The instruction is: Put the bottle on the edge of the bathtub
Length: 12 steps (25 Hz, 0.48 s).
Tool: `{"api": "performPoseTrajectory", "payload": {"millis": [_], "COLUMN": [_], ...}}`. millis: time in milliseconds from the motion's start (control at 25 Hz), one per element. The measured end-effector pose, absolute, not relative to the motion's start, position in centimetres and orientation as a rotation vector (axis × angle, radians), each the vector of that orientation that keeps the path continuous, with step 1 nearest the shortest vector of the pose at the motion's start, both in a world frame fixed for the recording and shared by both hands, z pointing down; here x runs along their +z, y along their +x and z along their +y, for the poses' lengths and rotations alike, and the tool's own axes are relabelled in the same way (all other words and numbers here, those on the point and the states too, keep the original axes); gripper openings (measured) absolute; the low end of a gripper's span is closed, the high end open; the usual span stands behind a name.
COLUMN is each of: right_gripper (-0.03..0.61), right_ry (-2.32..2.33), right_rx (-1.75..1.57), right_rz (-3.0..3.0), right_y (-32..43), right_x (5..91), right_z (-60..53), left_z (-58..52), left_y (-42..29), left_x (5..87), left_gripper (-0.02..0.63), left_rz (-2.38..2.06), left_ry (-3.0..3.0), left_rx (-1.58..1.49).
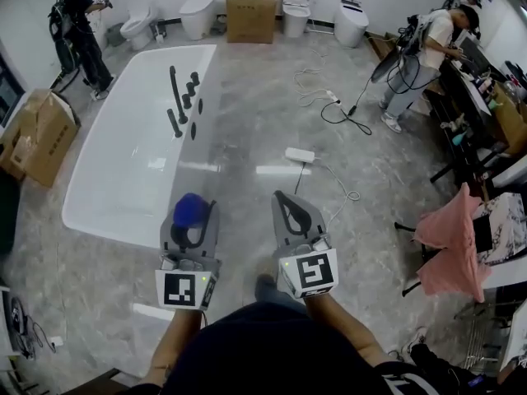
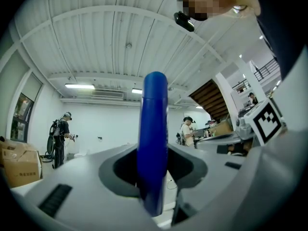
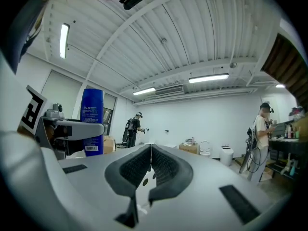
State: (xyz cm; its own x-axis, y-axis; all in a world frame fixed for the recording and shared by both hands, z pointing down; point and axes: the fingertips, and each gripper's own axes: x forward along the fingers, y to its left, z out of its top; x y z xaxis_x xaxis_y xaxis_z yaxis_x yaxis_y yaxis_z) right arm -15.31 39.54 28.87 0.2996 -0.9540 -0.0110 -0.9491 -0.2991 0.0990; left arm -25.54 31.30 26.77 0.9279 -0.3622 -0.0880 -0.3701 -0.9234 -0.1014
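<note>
A blue bottle stands upright between the jaws of my left gripper, which is shut on it. In the left gripper view the bottle fills the middle, with the left gripper clamped on its lower part. The white bathtub lies ahead and to the left, its near rim just beyond the bottle. My right gripper is held beside the left one, shut and empty. In the right gripper view the right gripper has its jaws meeting at the tips, and the bottle shows at the left.
Black faucet fittings stand on the tub's far rim. Cardboard boxes sit left of the tub. A power strip and cables lie on the floor ahead. Toilets line the back wall. People work at the right.
</note>
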Motion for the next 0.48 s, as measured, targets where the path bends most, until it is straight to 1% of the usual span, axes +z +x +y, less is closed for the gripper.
{"api": "performPoseTrajectory", "payload": {"millis": [200,480], "right_gripper": [0.017,0.017], "right_ry": [2.451,2.415], "right_rx": [-0.068,-0.036], "right_rz": [-1.824,-1.862], "right_y": [-10.1,-4.7], "right_x": [29.0,29.7], "right_z": [35.7,31.5], "left_z": [27.1,22.8], "left_y": [-20.3,-15.4], "left_x": [26.6,27.1], "left_gripper": [0.153,0.154], "left_rz": [0.606,0.662], "left_ry": [-2.974,-2.97], "left_rx": [0.088,0.078]}}
